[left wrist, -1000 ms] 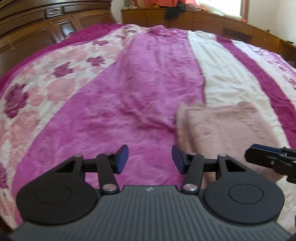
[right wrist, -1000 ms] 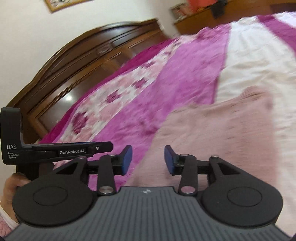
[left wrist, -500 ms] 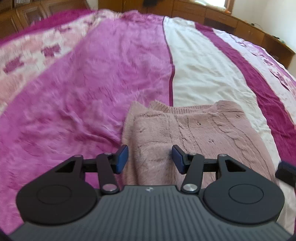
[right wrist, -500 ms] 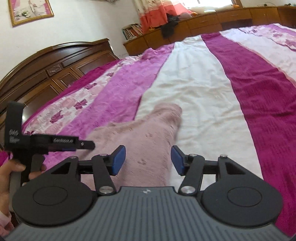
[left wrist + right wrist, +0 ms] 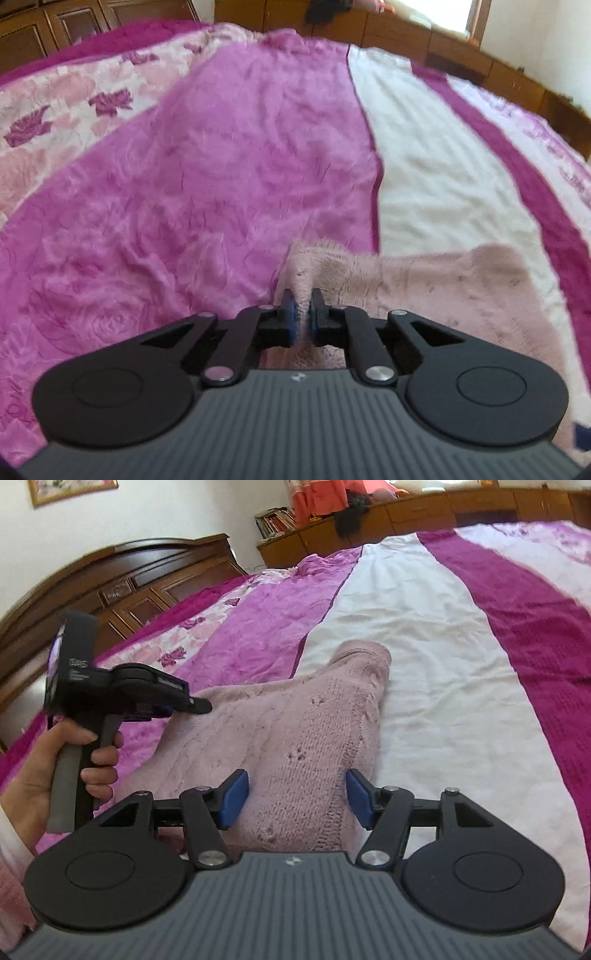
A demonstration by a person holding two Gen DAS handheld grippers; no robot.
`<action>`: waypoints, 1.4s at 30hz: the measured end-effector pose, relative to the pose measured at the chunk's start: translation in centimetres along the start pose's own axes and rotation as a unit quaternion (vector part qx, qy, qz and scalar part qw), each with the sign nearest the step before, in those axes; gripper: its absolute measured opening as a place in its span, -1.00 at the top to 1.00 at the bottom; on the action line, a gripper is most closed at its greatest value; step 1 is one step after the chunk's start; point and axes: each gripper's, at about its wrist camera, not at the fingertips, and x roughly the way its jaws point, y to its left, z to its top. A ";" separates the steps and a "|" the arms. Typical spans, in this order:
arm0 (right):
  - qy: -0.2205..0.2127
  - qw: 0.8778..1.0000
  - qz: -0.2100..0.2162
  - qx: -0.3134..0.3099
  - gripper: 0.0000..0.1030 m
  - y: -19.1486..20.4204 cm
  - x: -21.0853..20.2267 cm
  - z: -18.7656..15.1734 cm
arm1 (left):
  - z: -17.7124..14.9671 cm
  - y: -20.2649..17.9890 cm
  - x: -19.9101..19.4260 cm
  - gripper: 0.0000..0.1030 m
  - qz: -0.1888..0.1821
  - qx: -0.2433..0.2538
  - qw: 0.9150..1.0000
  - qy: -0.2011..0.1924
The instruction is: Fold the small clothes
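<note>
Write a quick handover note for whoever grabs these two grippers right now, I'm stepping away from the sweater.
Left gripper: shut on a pinch of the pink knit sweater's left edge.
Right gripper: jaws open, straddling the sweater's near edge, gripping nothing.
Sweater: spread on the striped bedspread, one part reaching toward the far side.
Done: left grasp only; no finished fold shows.
Left: close the right gripper on the sweater, then probably carry both held edges over to fold it.
</note>
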 end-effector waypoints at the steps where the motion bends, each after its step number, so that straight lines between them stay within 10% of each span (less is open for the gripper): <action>1: 0.000 1.000 -0.001 -0.003 -0.30 0.0 0.2 0.0 | -0.3 -0.3 0.3 0.79 0.005 0.014 1.000 0.002; 8: 0.013 1.000 0.005 0.022 -0.33 -1.2 0.6 0.0 | -1.3 -0.3 -0.3 0.71 0.003 0.025 1.000 -0.002; 17: 0.012 0.994 0.033 0.100 -0.46 -3.6 -0.1 0.5 | -3.1 0.4 -4.9 -0.33 -0.017 0.016 1.000 0.001; 28: 0.057 0.969 0.089 0.223 -0.65 -8.6 1.8 1.2 | -5.8 2.9 -6.7 -0.38 -0.087 -0.085 0.991 0.052; 42: 0.097 0.968 0.147 0.179 -0.68 -7.9 7.1 1.6 | -7.3 3.7 -4.4 -0.62 -0.159 -0.154 0.972 0.073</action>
